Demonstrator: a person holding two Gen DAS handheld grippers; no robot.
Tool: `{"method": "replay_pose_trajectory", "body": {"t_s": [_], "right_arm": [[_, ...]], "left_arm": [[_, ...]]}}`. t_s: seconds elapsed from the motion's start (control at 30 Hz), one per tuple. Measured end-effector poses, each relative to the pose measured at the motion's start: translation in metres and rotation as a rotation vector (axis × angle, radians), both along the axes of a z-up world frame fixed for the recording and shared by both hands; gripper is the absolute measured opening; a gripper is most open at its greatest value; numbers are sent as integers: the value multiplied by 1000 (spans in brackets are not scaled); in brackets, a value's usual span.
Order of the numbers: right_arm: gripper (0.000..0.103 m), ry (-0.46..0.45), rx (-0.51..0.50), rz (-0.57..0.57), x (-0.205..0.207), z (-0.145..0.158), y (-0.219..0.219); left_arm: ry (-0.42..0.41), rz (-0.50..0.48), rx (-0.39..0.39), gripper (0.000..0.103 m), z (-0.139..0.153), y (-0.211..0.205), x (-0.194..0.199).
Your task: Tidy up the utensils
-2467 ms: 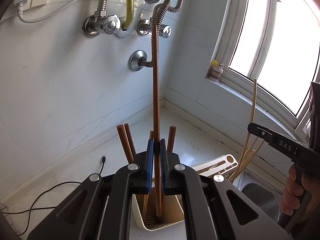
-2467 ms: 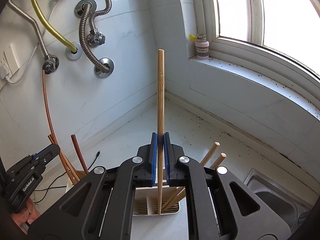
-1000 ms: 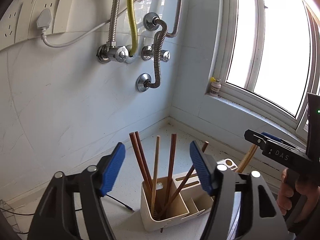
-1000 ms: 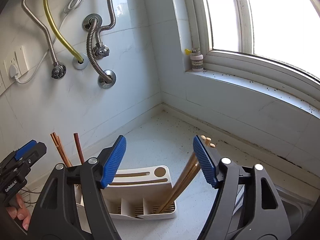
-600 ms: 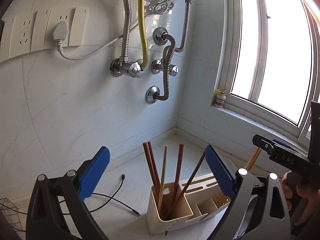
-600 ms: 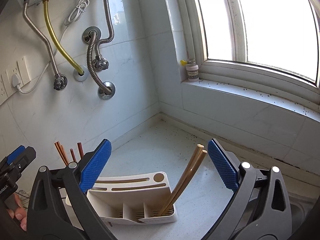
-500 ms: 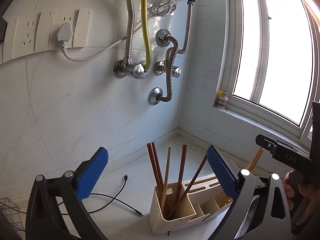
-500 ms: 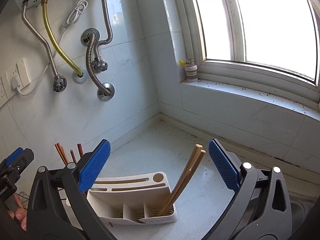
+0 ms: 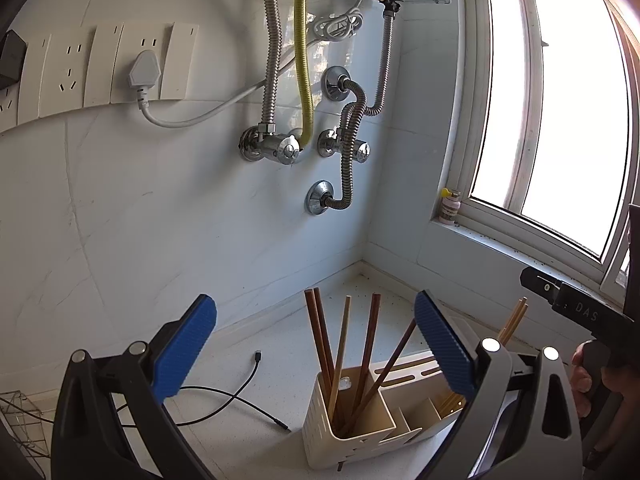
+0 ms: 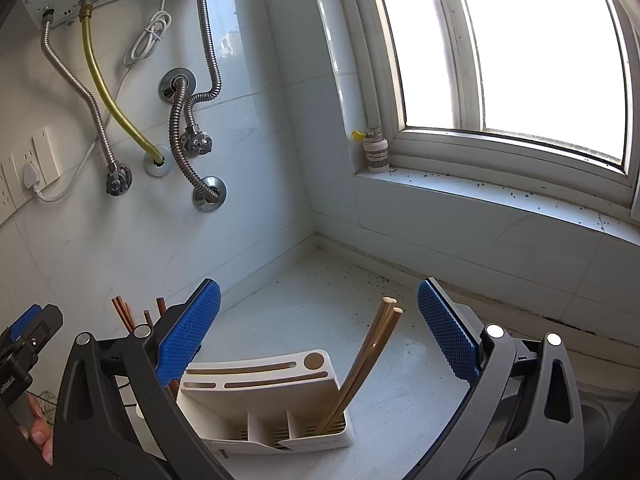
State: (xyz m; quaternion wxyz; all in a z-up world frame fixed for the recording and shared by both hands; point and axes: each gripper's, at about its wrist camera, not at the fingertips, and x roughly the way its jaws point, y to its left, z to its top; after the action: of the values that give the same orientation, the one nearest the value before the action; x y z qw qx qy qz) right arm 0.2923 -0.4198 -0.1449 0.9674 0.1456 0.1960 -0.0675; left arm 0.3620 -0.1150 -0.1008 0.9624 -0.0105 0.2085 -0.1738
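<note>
Through my left wrist camera, my left gripper (image 9: 316,344) stands with its blue pads spread wide and nothing between them; the jaws have just been opening, and they are clear of everything. Beyond them the cream utensil holder (image 9: 360,436) sits on the white counter (image 9: 224,432), and its near end compartment holds the dark brown chopsticks (image 9: 370,344), upright to leaning, with one paler stick among them. A black cable (image 9: 236,394) trails across the counter just beside the holder. At the right edge I see my other tool and the hand (image 9: 586,376) gripping it. Through my right wrist camera, my right gripper (image 10: 320,328) is likewise spread apart and empty, its jaws just opened too. The same holder shows its slotted top, and the light bamboo chopsticks (image 10: 368,354) lean out of the right end compartment, tips tilted toward the window (image 10: 512,40). How many bamboo sticks there are I cannot quite tell, as they overlap. The risk I see: those leaning sticks reach up between my open fingers, so a careless sideways swing could catch one and tip the light holder or flick the sticks out. Snagging the cable could drag the holder as well.
</note>
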Motion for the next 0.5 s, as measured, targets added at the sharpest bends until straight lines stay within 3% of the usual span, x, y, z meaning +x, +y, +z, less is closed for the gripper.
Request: {"method": "replay_pose_trajectory", "body": {"t_s": [0.5], "right_arm": [[94,-9,-36,27,-32,9,14]], "left_arm": [[14,28,-5,98,5,25,-32]]}}
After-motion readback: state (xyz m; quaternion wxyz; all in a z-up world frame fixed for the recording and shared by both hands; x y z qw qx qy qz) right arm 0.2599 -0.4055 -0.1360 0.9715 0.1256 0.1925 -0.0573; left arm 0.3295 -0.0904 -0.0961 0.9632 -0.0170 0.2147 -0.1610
